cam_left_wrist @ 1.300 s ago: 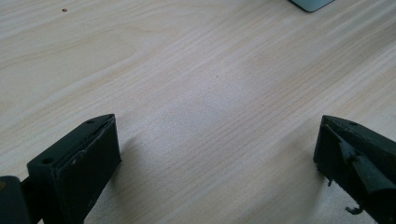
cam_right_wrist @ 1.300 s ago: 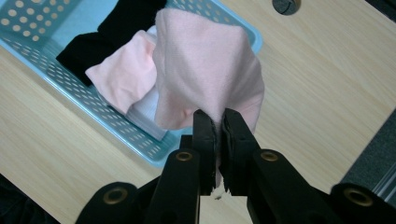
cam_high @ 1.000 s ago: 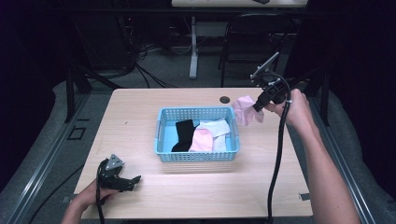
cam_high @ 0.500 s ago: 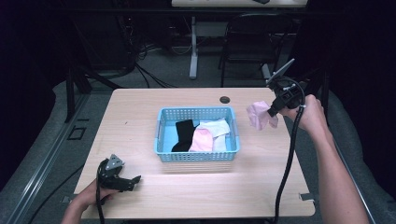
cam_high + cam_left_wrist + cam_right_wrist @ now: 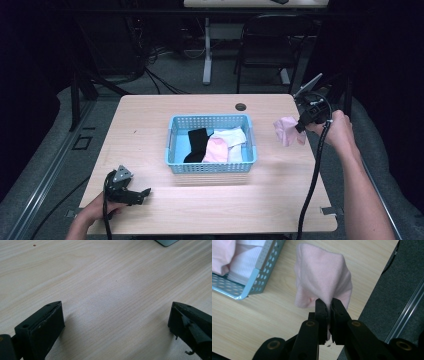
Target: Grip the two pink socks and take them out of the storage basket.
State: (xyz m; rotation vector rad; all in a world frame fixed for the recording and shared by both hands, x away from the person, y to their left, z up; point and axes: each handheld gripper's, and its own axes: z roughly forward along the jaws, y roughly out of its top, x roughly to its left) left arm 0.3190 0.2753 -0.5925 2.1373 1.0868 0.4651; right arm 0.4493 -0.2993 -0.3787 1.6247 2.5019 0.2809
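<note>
My right gripper [image 5: 302,126] has its fingers clenched on a pink cloth [image 5: 322,280], hanging above the table [image 5: 150,120] just right of the blue basket [image 5: 172,145]. My left gripper [image 5: 142,194] rests near-left of the basket, fingers released, holding nothing.

Both arms are bare, no sleeves up to the frame edge. Each hand carries black two-jaw tongs. The left tongs [image 5: 142,192] have a small grey three-cornered plate [image 5: 122,174] on top and a black cable [image 5: 105,210] looping off the body. Up close, their jaws are chunky matte black blocks with small round holes near the top and scuffed edges. The right tongs [image 5: 329,307] have flat black link arms with brass-coloured pivot pins [image 5: 310,323], slim black pads, and a long black cable [image 5: 313,175] trailing down.
</note>
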